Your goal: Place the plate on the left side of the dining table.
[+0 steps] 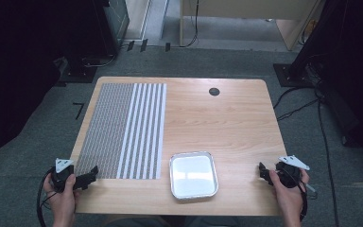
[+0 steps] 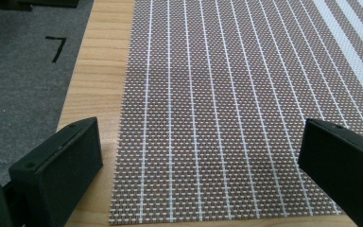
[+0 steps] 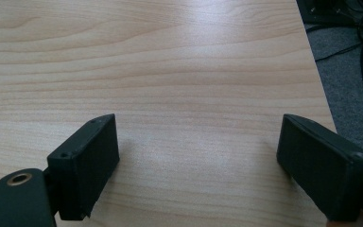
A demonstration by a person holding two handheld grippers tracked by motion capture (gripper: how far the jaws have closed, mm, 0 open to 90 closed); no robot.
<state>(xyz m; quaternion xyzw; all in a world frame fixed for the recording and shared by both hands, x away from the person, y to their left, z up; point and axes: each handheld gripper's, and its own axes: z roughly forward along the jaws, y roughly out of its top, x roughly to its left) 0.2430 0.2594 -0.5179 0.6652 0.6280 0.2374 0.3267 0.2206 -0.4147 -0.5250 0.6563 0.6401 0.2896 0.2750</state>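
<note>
A woven striped placemat point(image 1: 123, 130) covers the left part of the wooden table point(image 1: 227, 123). Its near edge lies just ahead of my left gripper point(image 1: 90, 176), which stands open at the table's front left corner with nothing between its jaws. The left gripper view looks along the placemat point(image 2: 227, 94) between the left gripper point(image 2: 203, 165) jaws. A shallow silver foil tray point(image 1: 194, 175) with a white bottom sits empty near the front edge, in the middle. My right gripper point(image 1: 263, 172) is open at the front right, over bare wood point(image 3: 170, 71), right gripper point(image 3: 198, 161) jaws wide apart.
A small black round grommet point(image 1: 213, 91) is set in the table near the far edge. Cables point(image 1: 331, 156) run over the grey carpet to the right. Dark equipment stands at both sides, and a wooden desk point(image 1: 246, 19) at the back.
</note>
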